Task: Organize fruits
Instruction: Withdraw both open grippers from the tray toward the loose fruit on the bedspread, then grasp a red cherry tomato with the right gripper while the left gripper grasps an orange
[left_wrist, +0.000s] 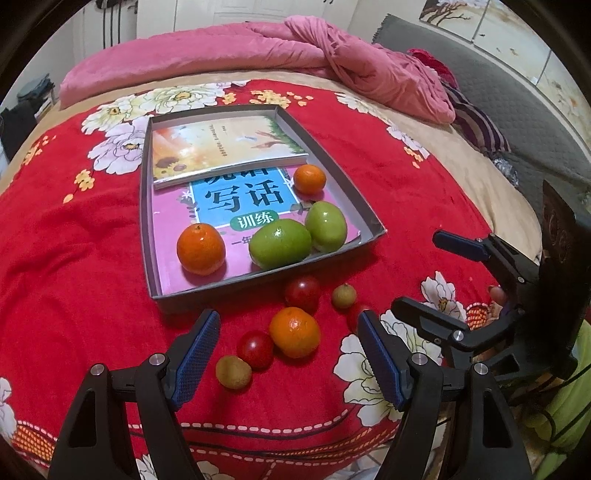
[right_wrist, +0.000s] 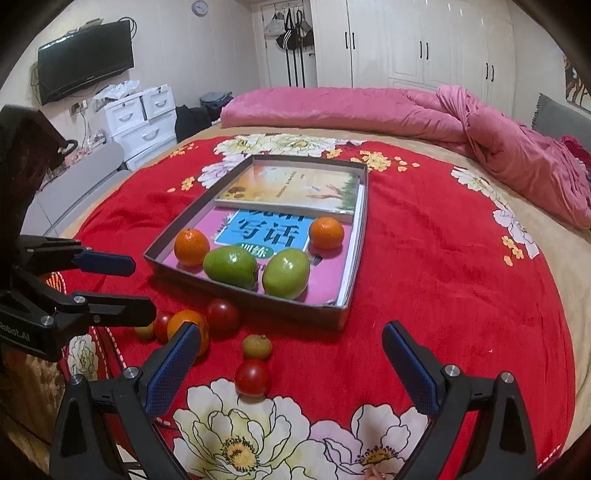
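On the red blanket (left_wrist: 74, 240), short of the tray's (left_wrist: 258, 275) near edge, loose fruit lies in a cluster. Left gripper (left_wrist: 286, 354): fingers spread, empty, loose orange (left_wrist: 294, 332) straight ahead between them. Right gripper (right_wrist: 291, 369): spread, empty, tomato (right_wrist: 252, 377) just left of centre. Left looks nearer the orange.

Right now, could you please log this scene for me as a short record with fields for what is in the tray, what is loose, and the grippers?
surface: red floral blanket on a bed
tray: two oranges, two green fruits, lying on two books
loose in front of tray: one orange, three red fruits, two small brownish fruits
left gripper: open, empty, facing the loose fruits
right gripper: open, empty
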